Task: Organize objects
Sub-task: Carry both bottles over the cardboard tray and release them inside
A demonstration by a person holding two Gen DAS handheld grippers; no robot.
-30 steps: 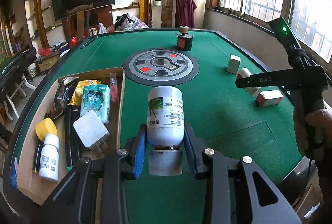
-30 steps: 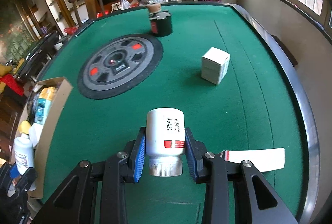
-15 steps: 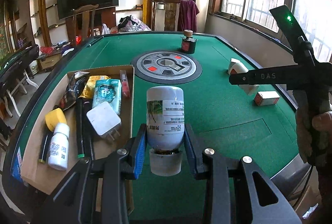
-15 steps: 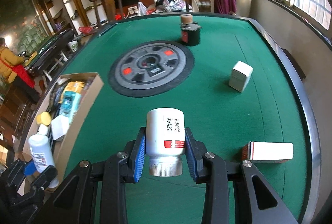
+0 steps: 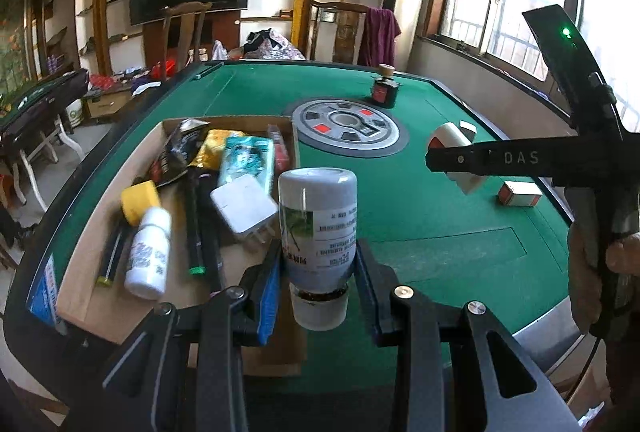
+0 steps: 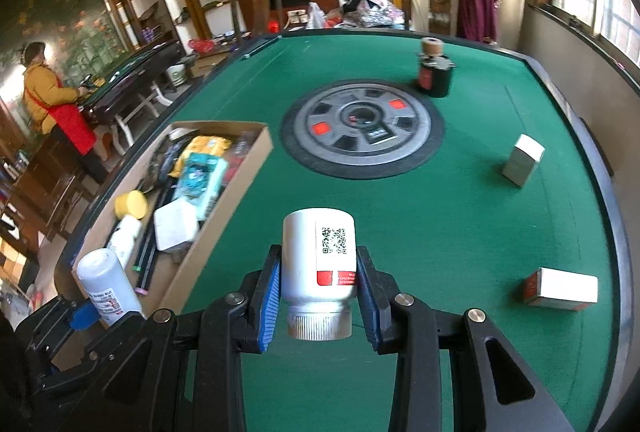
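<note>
We've got both grippers loaded: left gripper (image 5: 316, 288) clamped on grey-capped bottle (image 5: 318, 220), frame centre; right gripper (image 6: 318, 296) clamped on white QR bottle (image 6: 318, 260). Cardboard box (image 5: 80, 284) at left is crowded; risk: a dropped bottle lands on the charger (image 5: 244, 206) and rolls out.

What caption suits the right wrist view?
Right gripper clamps a white QR-coded bottle above green felt table, beside the cardboard box.
</note>
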